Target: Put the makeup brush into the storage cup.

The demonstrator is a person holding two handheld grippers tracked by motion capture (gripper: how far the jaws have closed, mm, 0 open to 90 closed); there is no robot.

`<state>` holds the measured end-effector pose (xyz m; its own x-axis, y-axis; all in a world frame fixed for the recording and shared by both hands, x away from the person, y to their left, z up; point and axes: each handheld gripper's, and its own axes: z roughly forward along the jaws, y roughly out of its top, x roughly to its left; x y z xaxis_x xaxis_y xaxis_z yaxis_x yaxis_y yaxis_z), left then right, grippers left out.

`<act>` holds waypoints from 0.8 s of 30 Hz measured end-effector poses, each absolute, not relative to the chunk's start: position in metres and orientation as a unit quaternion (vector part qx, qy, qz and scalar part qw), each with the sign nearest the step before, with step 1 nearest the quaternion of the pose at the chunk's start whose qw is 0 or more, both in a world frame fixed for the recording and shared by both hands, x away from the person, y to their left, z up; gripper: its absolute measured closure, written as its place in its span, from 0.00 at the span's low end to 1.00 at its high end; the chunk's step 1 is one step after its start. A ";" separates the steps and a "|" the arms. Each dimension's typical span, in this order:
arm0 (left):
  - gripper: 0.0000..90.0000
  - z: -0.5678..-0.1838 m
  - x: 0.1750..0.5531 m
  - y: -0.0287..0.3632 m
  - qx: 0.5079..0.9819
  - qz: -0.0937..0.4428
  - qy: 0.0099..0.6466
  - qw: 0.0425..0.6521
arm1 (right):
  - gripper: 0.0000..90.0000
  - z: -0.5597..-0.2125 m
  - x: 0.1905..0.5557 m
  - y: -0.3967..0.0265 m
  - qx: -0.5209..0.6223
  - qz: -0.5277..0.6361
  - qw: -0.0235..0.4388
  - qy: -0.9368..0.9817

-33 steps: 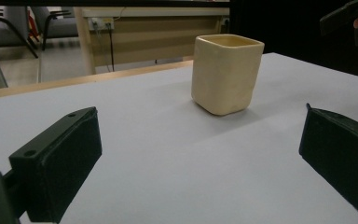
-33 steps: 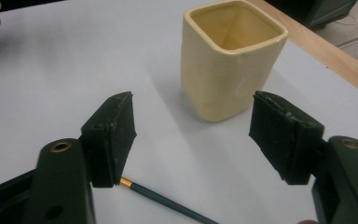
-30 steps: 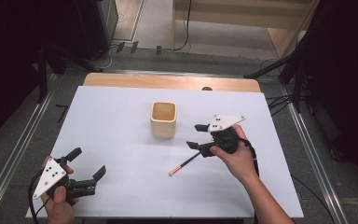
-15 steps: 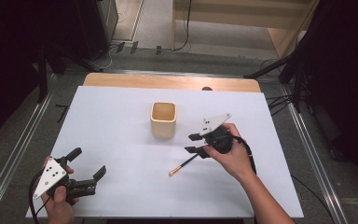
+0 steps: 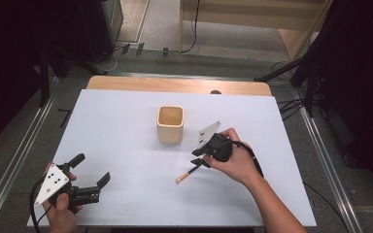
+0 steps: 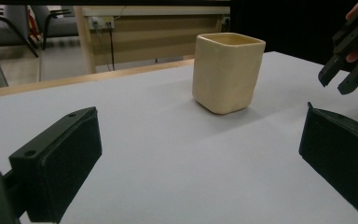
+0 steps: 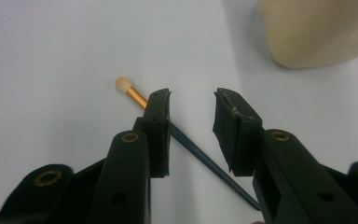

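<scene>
One thin dark-blue brush with a gold ferrule and pale round tip [image 7: 135, 95] lies on the white table [image 5: 121, 121] near one cream square ceramic cup [image 5: 170, 124]; its handle runs partly hidden under the right gripper [image 7: 192, 112]. That gripper's jaws have just been closing and straddle the handle with a gap, not clamped. Left gripper [image 5: 91, 170] rests at the near-left edge, jaws wide apart, nothing between them.

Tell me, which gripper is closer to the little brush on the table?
The right. The right gripper is straddling the brush, jaws not yet pressing it. The left gripper sits far off near the table's front left corner.
</scene>
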<state>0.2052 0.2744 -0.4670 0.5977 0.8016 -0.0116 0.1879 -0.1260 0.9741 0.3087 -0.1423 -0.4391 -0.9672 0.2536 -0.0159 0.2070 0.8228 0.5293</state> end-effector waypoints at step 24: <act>0.00 -0.468 0.206 0.276 0.697 0.274 0.356 0.559 | 0.79 -0.462 0.314 -0.108 0.033 0.146 0.012 0.989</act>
